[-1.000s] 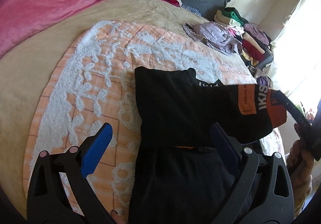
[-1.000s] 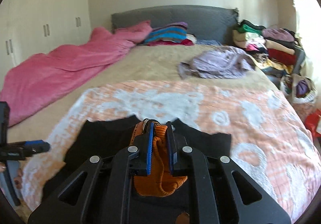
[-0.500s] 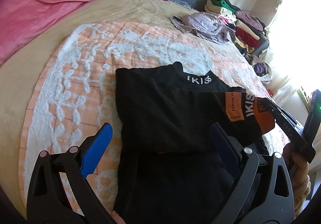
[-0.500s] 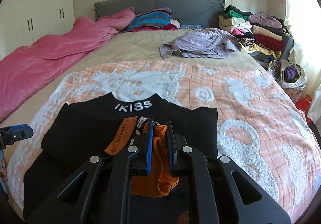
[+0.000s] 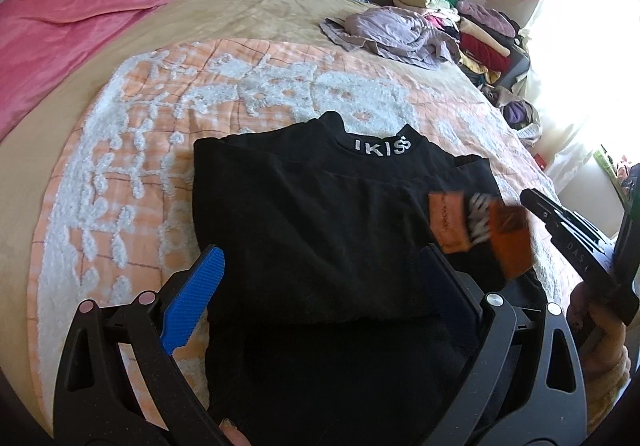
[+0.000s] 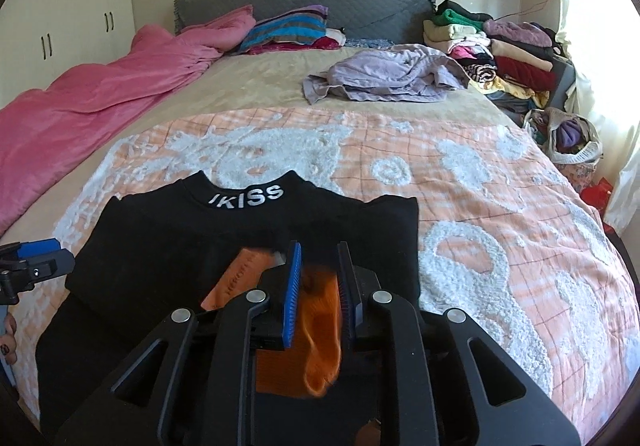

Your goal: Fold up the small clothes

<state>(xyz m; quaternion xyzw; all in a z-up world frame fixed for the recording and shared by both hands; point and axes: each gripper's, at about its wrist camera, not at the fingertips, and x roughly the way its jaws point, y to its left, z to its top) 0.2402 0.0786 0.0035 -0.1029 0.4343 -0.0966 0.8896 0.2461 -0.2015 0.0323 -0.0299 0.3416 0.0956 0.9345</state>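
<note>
Since half a second ago your right gripper (image 6: 318,286) has parted, orange knit cuff (image 6: 320,334) slipping loose onto the black "IKISS" sweater (image 5: 312,214); left gripper (image 5: 320,282) hangs wide, empty — sleeve fold looks laid.

Black top (image 6: 256,246): matt knit cloth, white printed lettering on collar. Orange cuff (image 6: 320,330): ribbed knit. Bedspread (image 6: 480,206): peach checked cloth with raised, fluffy white tufting. Pink blanket (image 6: 100,102): soft, slight sheen. Left gripper (image 5: 320,274) and right gripper (image 6: 318,286): matt black plastic, metal pivot pins, blue ridged pads (image 5: 192,294). Headboard (image 6: 360,2): grey quilted fabric.
</note>
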